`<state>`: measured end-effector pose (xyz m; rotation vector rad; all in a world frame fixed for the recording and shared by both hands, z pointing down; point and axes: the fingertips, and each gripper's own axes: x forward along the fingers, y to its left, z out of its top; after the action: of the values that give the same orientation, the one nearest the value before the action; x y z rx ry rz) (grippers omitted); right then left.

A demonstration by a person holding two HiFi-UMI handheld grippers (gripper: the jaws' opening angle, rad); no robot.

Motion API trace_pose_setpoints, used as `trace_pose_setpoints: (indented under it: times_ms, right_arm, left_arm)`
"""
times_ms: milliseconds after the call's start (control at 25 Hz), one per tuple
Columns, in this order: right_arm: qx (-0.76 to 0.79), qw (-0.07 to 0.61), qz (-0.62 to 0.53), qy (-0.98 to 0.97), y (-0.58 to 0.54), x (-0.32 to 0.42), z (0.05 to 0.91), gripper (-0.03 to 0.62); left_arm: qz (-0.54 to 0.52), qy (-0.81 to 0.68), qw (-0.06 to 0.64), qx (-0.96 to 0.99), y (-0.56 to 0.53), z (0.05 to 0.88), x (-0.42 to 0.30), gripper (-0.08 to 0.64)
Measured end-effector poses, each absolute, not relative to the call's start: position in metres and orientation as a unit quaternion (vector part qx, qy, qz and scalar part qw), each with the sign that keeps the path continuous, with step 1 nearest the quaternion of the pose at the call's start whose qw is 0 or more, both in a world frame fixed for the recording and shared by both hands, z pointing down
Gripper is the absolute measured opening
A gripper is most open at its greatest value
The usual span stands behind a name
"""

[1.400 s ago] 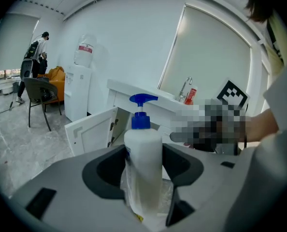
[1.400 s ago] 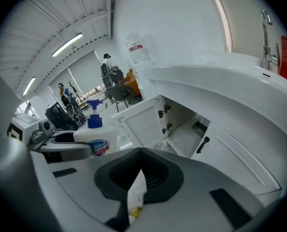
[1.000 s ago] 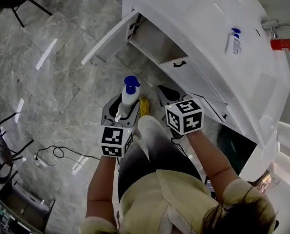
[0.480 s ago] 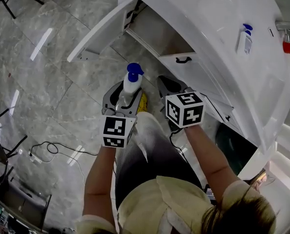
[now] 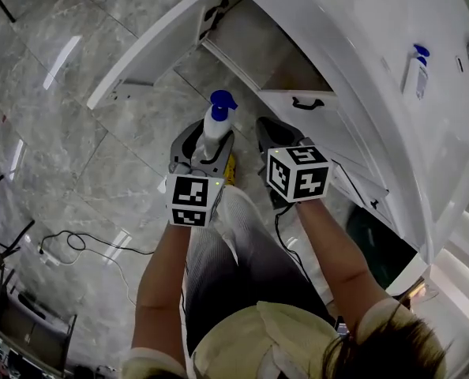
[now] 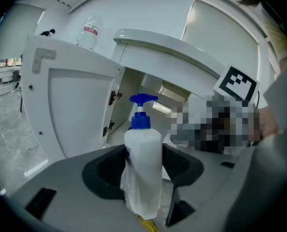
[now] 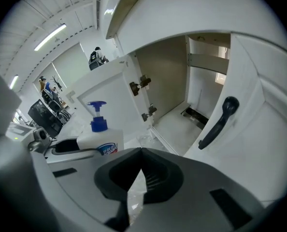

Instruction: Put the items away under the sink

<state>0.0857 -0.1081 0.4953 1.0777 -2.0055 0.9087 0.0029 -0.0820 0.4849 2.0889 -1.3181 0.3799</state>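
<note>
One pump bottle (image 5: 215, 131) clamped in left gripper (image 5: 205, 150), held in air before open under-sink cabinet (image 5: 260, 50); not yet inside. Right gripper (image 5: 271, 135) jaws together, empty. Second bottle (image 5: 416, 68) on countertop, untouched.

No wording is clear enough to read. The white plastic pump bottle with a blue pump head (image 7: 99, 140) carries a blue oval label with white lettering, too small and curved to make out. A clear plastic bottle (image 6: 89, 32), seen above the open cabinet door, wears a red band label, illegible. A white bottle with a blue cap (image 5: 414, 71) on the vanity top shows only a blur of print.
</note>
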Motion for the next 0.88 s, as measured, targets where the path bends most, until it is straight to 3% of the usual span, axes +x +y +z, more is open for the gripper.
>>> trace_pose_setpoints:
  times_ms: [880]
  right_arm:
    - [0.424,0.362,0.362,-0.747,-0.14,0.104,0.587,0.025]
  left_arm:
    - [0.147,-0.474,0.288,0.819,-0.168,0.601,0.04,0.265]
